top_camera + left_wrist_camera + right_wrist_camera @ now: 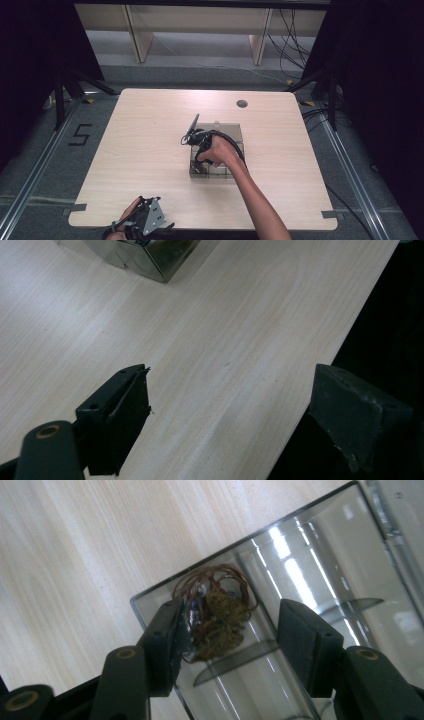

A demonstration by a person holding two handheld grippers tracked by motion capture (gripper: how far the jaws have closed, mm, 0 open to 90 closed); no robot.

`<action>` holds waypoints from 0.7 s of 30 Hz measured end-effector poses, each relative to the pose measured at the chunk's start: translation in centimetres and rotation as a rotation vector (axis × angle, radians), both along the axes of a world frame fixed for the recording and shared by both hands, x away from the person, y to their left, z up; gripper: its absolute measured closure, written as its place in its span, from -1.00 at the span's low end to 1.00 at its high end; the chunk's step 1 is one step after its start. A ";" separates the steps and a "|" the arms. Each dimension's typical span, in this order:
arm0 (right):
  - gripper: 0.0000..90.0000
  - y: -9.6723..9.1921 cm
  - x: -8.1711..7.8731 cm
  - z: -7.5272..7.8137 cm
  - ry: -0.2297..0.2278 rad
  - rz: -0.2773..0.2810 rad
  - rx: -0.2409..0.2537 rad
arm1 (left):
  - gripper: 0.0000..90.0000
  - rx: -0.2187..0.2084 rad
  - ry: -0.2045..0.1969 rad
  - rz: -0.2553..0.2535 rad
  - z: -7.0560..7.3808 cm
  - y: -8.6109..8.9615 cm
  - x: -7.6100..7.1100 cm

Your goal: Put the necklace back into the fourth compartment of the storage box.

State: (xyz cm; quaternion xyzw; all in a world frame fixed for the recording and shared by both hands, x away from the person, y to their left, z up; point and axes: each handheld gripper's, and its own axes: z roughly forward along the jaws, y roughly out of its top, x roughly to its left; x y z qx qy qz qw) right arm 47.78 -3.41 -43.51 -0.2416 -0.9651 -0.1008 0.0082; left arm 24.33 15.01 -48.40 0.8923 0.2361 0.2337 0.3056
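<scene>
a pale wood surface [150, 150] seen from above, with dark floor and curtains around it. at the near left edge of the surface, a person's left hand holds the left gripper [145, 220], topped by a grey three-cornered plate, resting low at the surface's front edge. in the left gripper view its two black fingers [120, 415] are spread wide with nothing between them, one over the wood and the other past the surface's edge, over the dark.

toward the middle of the surface sits a clear smoky plastic organiser box [227, 131] divided into compartments. the person's right forearm reaches in from the bottom right, and the right gripper [199, 156] points down into the box's near left part.

in the right gripper view, the right gripper's fingers [310, 640] are partly spread inside a corner compartment of the box. between them lies a small tangle of brownish wire and gold-coloured filigree jewellery [217, 615], pushed into the corner. the left-hand finger is touching or just beside the tangle, while the other finger stands clear of it, so the piece is not pinched. a curved divider wall shows below the tangle.

farther right on the surface, near the back edge, is a small round dark hole [242, 104].
</scene>
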 end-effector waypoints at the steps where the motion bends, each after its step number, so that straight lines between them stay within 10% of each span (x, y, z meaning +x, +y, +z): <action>1: -0.01 -0.2 -0.1 0.3 -0.006 -0.008 0.005 | -0.65 0.002 0.005 -0.004 0.1 0.0 0.0; 21: -0.13 -5.6 -2.4 3.0 -0.082 -0.026 0.106 | -0.65 0.004 0.001 0.009 -0.2 0.0 0.1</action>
